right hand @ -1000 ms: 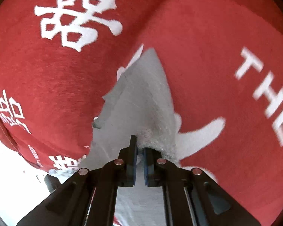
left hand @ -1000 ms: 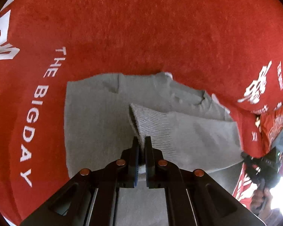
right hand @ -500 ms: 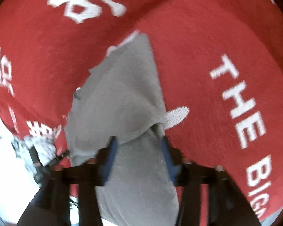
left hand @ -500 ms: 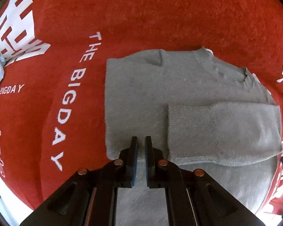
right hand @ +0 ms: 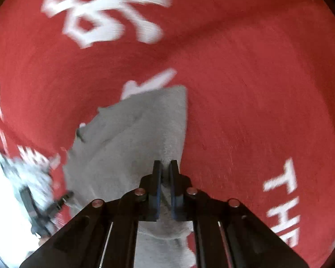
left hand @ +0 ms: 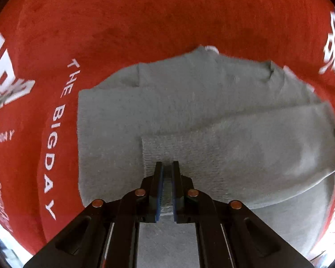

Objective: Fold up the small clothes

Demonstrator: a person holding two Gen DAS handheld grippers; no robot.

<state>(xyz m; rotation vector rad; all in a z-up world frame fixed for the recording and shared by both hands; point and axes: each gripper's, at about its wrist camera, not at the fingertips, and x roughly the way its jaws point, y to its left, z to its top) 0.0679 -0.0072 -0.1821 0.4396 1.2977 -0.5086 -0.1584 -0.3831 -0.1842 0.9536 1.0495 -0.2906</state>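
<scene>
**Grey sweater lies partly folded on red printed cloth, both grippers over it**

Left wrist view: a small grey sweater [left hand: 189, 102] lies flat on a red cloth [left hand: 145, 22], its neckline at the far edge. One sleeve [left hand: 256, 147] is folded across the body from the right, and its ribbed cuff [left hand: 167, 154] ends near the middle of the garment. The left gripper [left hand: 166, 167] sits over that cuff with its fingers drawn nearly together, a thin slit between the blue pads; grey knit shows through the slit, but I cannot tell whether any fabric is caught. The sweater's left edge runs straight, just beside the white lettering "THE BIGDAY" [left hand: 55, 134]. Bare red cloth spreads wide beyond the neckline and to the left. White characters [left hand: 333, 44] mark the cloth at far right, and a pale strip of the room shows at the lower left corner.

Right wrist view: the picture is motion-blurred. The sweater [right hand: 134, 138] appears as a grey wedge narrowing away from the camera, its right edge straight against open red cloth [right hand: 256, 89]. The right gripper [right hand: 165, 166] is closed on a raised fold of the knit at that edge. Large white characters [right hand: 114, 15] sit far ahead. At lower left, a dark tool [right hand: 42, 210] shows against a bright background.
</scene>
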